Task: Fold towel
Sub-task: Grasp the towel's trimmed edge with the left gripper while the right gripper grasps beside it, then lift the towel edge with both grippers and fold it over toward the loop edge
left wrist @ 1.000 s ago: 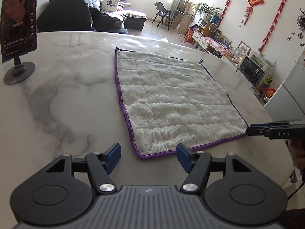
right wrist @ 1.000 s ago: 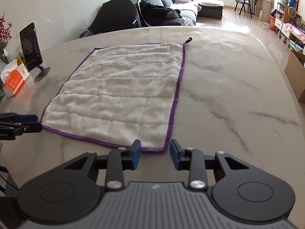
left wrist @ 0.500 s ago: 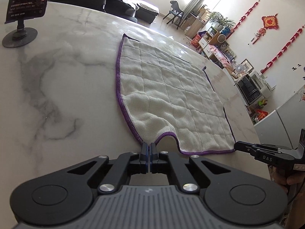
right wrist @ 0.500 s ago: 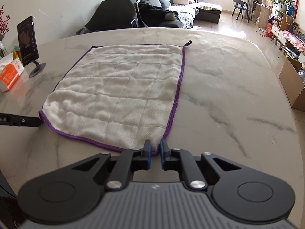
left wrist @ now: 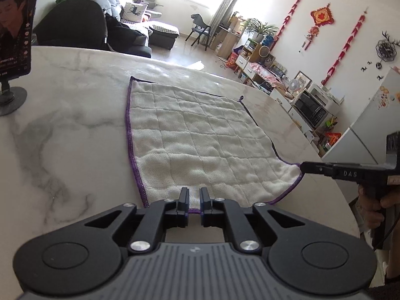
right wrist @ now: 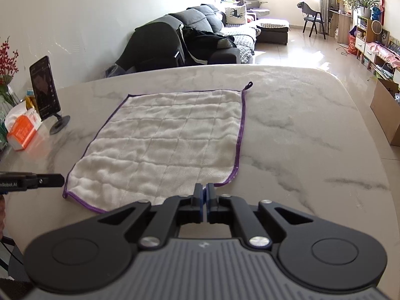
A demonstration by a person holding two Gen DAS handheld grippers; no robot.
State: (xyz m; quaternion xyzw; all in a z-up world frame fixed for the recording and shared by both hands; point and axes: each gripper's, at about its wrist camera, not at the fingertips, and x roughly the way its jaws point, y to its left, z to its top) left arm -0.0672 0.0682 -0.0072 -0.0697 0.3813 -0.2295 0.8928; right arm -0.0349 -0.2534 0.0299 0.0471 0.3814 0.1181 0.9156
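Each tool pinches a near corner of the towel [left wrist: 200, 145]: left tool [left wrist: 193, 197]; right tool [right wrist: 205, 195]; towel stretches straight ahead across the worktop [right wrist: 300, 130].

The letters "DAS" are printed in pale characters on the black body of the right gripper [left wrist: 301, 168], seen at the right edge of the left wrist view. In the right wrist view, at the left edge of the frame, the partly cut-off lettering "nRobot.AI" is read on the side of the left gripper [right wrist: 62, 180]. Small lines of text are shown on the screen of the phone [left wrist: 15, 22] at the upper left of the left wrist view, but they are too small to be read.
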